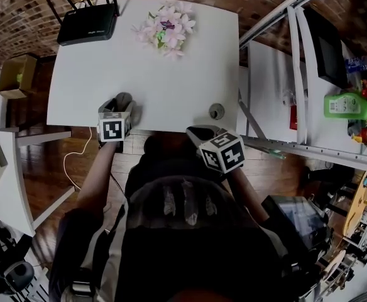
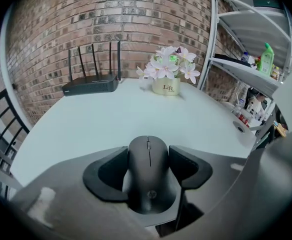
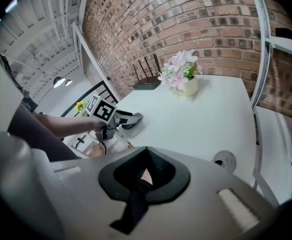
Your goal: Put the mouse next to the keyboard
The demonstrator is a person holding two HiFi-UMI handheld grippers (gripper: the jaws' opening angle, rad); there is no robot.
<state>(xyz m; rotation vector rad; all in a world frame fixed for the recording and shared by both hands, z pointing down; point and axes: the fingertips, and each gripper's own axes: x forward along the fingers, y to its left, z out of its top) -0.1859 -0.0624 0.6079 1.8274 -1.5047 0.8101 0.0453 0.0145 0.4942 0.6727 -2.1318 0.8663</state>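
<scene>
1. Sitting between the jaws of the left gripper (image 2: pixel 148 166), the black mouse (image 2: pixel 147 190) is grasped on both flanks. Its nose points toward the far wall.
2. Mouse and left gripper are at the near edge of the white table (image 1: pixel 95 74), toward its left side. Whether the mouse rests on the top or hangs just above it cannot be told.
3. The right gripper (image 3: pixel 144 170) is clenched, its jaws pressed together with nothing between them. It hangs at the table's near edge on the right, close to a round cable hole (image 1: pixel 216 111) in the top, and well apart from the left gripper.
4. At the far edge stand a black router (image 1: pixel 88 22) with upright antennas on the left and a small pot of pale pink flowers (image 1: pixel 168 30) to its right.
5. A brick wall (image 2: pixel 136 24) rises behind the table.
6. A white metal shelf (image 1: pixel 309 74) stands just beside the table's right side, carrying a green bottle (image 2: pixel 266 58) and other small items.
7. The floor (image 1: pixel 51 162) is dark wood.
</scene>
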